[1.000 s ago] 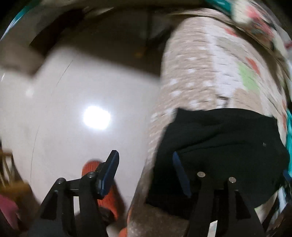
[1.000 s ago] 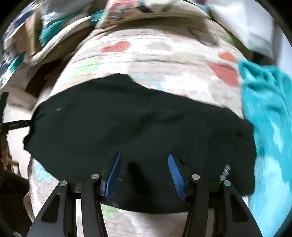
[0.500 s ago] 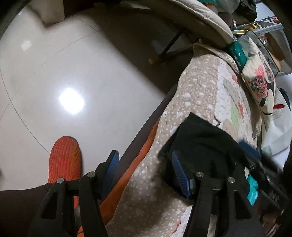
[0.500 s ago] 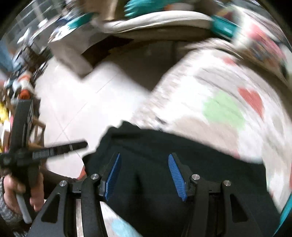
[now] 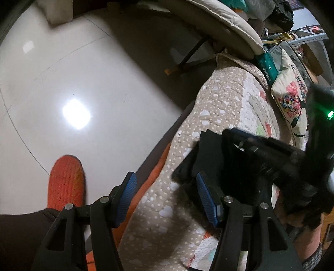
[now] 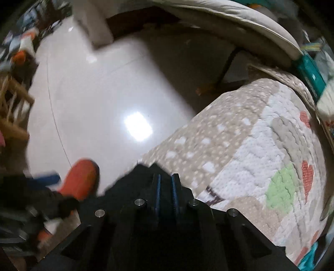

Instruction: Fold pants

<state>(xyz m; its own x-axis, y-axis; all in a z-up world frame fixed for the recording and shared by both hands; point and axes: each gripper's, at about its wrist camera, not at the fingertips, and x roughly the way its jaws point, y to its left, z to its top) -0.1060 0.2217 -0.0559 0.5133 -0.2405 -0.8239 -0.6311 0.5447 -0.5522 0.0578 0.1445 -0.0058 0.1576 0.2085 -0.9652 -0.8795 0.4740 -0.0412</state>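
The black pants [image 5: 206, 150] lie folded on a beige quilt [image 5: 225, 108] at the bed's left edge. My left gripper [image 5: 167, 197] is open and empty, its jaws straddling the quilt's edge just beside the pants. My right gripper [image 6: 166, 188] is shut on the black pants fabric [image 6: 133, 179] at their left end near the bed edge. Its black body shows in the left wrist view [image 5: 271, 154], lying over the pants. Most of the pants are hidden under the right gripper.
A glossy white tiled floor [image 5: 62, 83] lies left of the bed. The person's orange slipper [image 5: 66, 183] stands by the bed. A floral pillow [image 5: 292, 98] and a padded cushion [image 5: 219, 18] lie at the far end. A wooden chair [image 6: 12, 108] stands at the far left.
My right gripper swung left across the pants to their left end and shut on the fabric. My left gripper pulled back off the pants and stayed open.
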